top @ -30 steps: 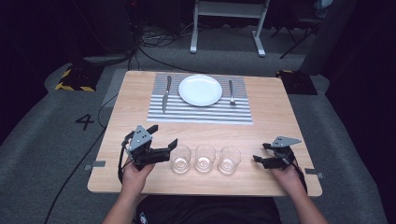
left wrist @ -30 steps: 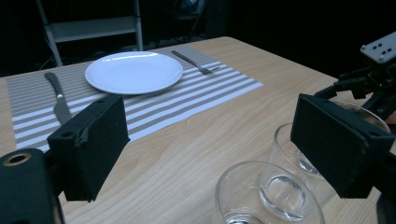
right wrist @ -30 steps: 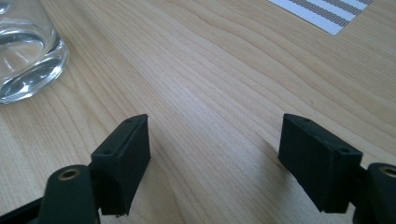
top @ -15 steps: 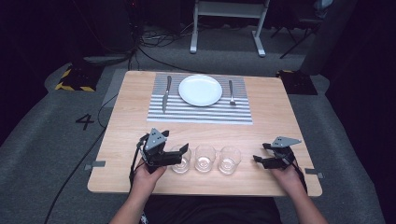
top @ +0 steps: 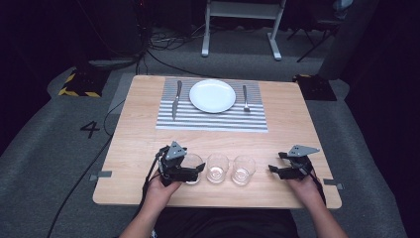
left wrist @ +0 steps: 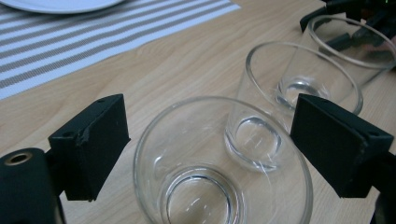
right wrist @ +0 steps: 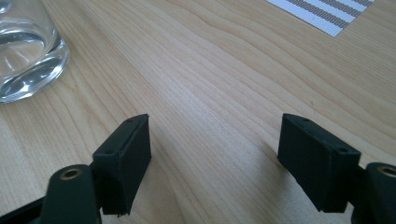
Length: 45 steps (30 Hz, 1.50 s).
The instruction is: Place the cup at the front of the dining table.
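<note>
The light wooden tabletop (top: 148, 129) stands on a grey carpet floor (top: 44, 163) in a dark room. A number 4 (top: 89, 129) is marked on the floor, and black cables (top: 163, 47) lie behind the tabletop near a white metal frame (top: 240, 25).

At the far side lies a grey and white striped placemat (top: 213, 119). On it sits a round white plate (top: 212, 95), with a silver knife (top: 175, 100) to its left and a silver fork (top: 245, 97) to its right.

Three short clear glasses stand in a row near the front edge. The left tool (top: 190, 171) is wide open, with one jaw on each side of the left clear glass (left wrist: 219, 168). The jaws do not touch it, as the left gripper view shows. The middle clear glass (top: 217, 167) is just beside it, then the right clear glass (top: 243, 169).

The right tool (top: 274, 168) is wide open too and holds nothing. It rests low over bare wood, near the right clear glass.
</note>
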{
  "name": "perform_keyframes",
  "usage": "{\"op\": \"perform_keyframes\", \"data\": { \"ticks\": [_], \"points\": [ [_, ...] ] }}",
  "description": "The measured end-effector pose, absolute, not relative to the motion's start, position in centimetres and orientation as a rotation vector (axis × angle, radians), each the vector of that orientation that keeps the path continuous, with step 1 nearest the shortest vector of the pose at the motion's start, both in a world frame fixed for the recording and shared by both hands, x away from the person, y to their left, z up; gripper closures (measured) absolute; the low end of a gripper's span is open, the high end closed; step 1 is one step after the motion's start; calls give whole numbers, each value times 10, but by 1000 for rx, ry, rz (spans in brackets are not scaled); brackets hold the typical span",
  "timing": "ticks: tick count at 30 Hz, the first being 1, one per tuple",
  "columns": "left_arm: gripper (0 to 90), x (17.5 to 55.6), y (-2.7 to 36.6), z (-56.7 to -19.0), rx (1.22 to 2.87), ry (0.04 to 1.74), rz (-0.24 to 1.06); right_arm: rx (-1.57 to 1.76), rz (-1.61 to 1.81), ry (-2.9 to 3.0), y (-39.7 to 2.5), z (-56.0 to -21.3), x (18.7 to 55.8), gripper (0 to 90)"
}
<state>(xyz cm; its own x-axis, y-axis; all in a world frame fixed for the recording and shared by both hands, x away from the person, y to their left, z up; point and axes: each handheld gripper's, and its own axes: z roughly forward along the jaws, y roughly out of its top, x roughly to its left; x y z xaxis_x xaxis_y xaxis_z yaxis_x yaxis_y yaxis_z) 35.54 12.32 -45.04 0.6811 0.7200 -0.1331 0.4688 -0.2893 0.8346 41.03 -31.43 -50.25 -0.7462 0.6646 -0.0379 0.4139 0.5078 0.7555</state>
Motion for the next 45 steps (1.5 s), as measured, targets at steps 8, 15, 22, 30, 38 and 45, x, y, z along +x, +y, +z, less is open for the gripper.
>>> {"op": "perform_keyframes", "data": {
  "ticks": [8, 15, 22, 30, 38, 45],
  "points": [
    [95, 358, 122, -461, 2030, 912, 274, 904, 1092, 2429, -314, -503, 410, 256],
    [152, 354, 128, -474, 2028, 834, 257, 904, 1089, 2429, -314, -503, 410, 256],
    [178, 351, 126, -479, 2028, 820, 303, 903, 1092, 2429, -314, -503, 410, 256],
    [182, 351, 127, -491, 1949, 782, 332, 904, 1090, 2429, -314, -503, 410, 256],
    [189, 348, 126, -497, 1892, 778, 375, 904, 1090, 2427, -314, -503, 410, 256],
    [190, 347, 125, -497, 1889, 793, 384, 901, 1090, 2424, -314, -503, 410, 257]
  ]
}}
